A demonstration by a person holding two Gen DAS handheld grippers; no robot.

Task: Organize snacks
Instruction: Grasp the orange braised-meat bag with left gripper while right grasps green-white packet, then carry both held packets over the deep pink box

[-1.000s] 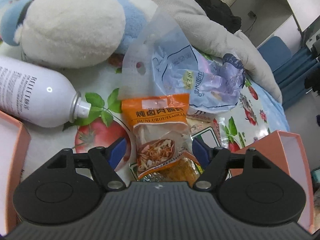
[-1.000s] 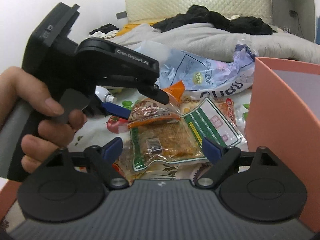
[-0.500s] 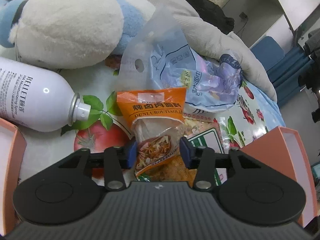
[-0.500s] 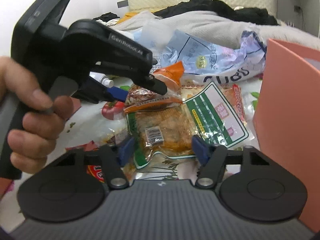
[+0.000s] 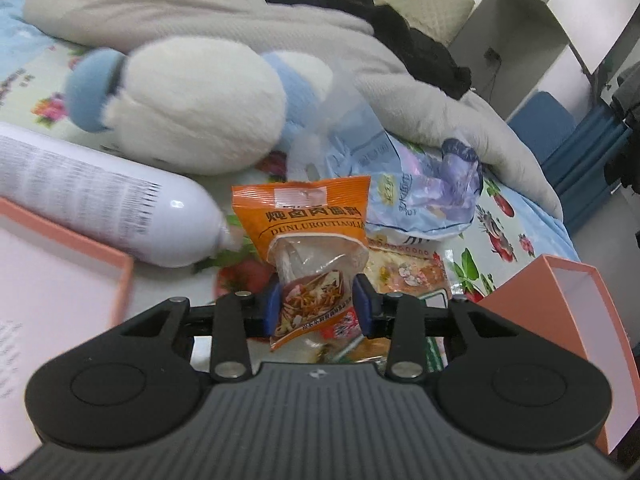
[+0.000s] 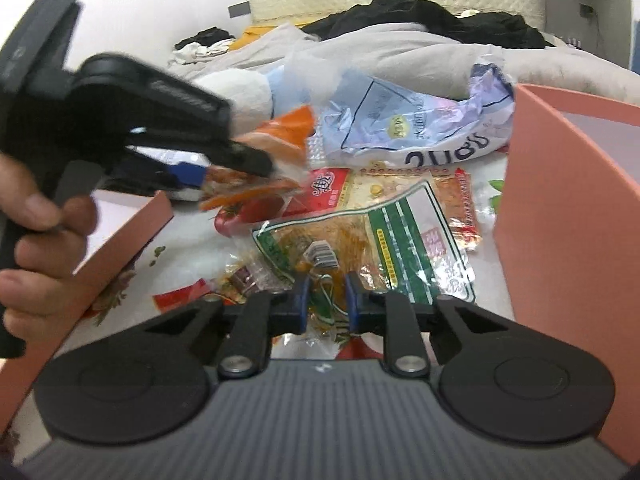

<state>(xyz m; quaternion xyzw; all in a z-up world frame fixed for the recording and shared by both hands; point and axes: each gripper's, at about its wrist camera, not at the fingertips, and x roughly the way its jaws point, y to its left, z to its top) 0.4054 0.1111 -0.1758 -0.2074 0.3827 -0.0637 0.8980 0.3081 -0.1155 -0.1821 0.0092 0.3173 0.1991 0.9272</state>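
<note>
Left grip: While the jaws of the left gripper are closing, the orange packet stands upright between the pads, pinched at its lower part and lifted off the sheet; in the right view the packet is blurred, beside the hand.
Right grip: right gripper is closed as far as it goes, pinching the near edge of the green packet, which lies flat on the sheet.
Risk, orange packet: held low on soft film, top-heavy; likely to fold over or slide out if swung fast.
Risk, green packet: only a thin edge is pinched; the film may tear or slip, and the red packet and the yellow packet partly beneath it could be dragged along.
Risk, collision: both grippers work close together over one heap; a crossing move could knock one packet from the other.
Destinations: pink box at right, just beside the heap; pink tray at left. Which packet goes where cannot be told.
Obstacles: white bottle lies against the tray's far edge, near the left gripper's path; plush toy behind it.
Other clutter: blue bag and grey blanket behind the heap, clear of both boxes.
</note>
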